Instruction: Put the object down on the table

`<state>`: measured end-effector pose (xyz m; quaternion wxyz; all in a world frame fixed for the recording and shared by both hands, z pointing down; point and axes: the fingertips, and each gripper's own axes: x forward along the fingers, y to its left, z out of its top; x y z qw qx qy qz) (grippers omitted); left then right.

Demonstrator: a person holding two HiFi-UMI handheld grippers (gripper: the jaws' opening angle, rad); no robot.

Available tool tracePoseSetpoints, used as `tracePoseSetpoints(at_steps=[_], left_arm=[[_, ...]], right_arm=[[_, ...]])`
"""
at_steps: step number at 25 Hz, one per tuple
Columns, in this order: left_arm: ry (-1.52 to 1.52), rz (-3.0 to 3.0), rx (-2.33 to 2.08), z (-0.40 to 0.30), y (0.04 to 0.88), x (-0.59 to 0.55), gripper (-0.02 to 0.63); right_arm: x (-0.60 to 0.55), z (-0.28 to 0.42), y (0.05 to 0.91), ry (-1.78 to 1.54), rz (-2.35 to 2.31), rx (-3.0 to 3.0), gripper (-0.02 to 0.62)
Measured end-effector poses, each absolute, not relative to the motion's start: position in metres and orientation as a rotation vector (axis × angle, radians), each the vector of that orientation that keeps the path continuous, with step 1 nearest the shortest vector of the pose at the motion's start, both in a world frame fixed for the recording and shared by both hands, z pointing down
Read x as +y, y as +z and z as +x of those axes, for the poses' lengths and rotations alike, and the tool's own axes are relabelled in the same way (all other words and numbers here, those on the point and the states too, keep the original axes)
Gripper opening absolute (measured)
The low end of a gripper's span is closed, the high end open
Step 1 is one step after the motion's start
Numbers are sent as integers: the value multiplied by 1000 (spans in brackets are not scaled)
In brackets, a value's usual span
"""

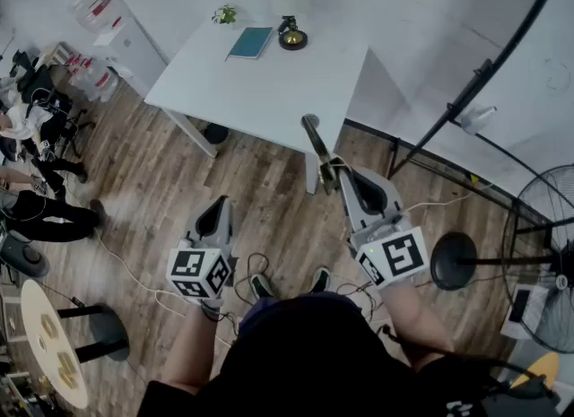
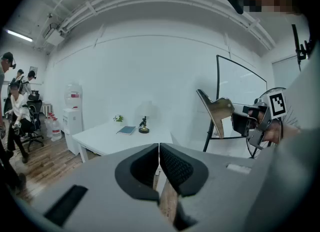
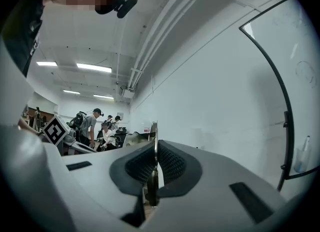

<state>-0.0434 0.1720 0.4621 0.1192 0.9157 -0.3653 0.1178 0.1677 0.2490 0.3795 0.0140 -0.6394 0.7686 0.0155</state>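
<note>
Got right tool (image 1: pixel 345 176) pinched tight on a thin flat metal object (image 1: pixel 314 137). Confirming from right gripper view: pads closed hard on the object's edge, no gap either side. Holding it in mid-air, not down on the white worktop (image 1: pixel 269 92). Reading the blade as sticking out past the pads toward 11 o'clock in head view, far end overlapping the worktop's near edge in picture only. Can't tell the real gap to the surface. From left gripper view, seeing the same object at 2 o'clock: tan, tilted, broad near the grip, narrowing to a point at the top.

Got left tool (image 1: pixel 215 204) fully closed on nothing, pads touching along one line, only wood floor (image 1: pixel 161 182) showing below them. Sitting at 9 o'clock of the right tool, well apart, angled slightly down.

On the worktop's far end, at 12 o'clock:
- teal book (image 1: pixel 249 42)
- dark ornament on a round brass base (image 1: pixel 291 39), just beside the book at its 3 o'clock
- small plant (image 1: pixel 224 14) at the book's 11 o'clock

Around the room in head view:
- water dispenser (image 1: pixel 99 7) at 10 o'clock
- people (image 1: pixel 31 137) seated at 9 o'clock
- round side table (image 1: pixel 45 343) at 8 o'clock
- standing fan (image 1: pixel 547 254) at 3 o'clock
</note>
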Motion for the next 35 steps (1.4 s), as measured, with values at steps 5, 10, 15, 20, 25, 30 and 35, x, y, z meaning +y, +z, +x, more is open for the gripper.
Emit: tracePoseSetpoints(at_steps=[5, 10, 15, 20, 25, 30, 35], left_arm=[[352, 2657, -1079, -81, 472, 174, 6], [353, 2614, -1112, -144, 480, 166, 6], [307, 2621, -1154, -207, 471, 145, 6], [225, 2651, -1189, -266, 453, 115, 6], [172, 2681, -1179, -307, 444, 85, 6], [165, 2663, -1133, -309, 460, 65, 6], [209, 2631, -1153, -292, 470, 50, 6]], right_arm=[[244, 139, 388, 42, -2009, 2396, 6], [230, 98, 388, 3, -1995, 2365, 6], [212, 55, 378, 45, -2024, 2345, 6], [196, 15, 370, 75, -2087, 2326, 6], [184, -13, 376, 68, -2198, 2310, 6], [170, -15, 396, 19, -2277, 2328, 6], [145, 7, 419, -28, -2292, 2366, 6]])
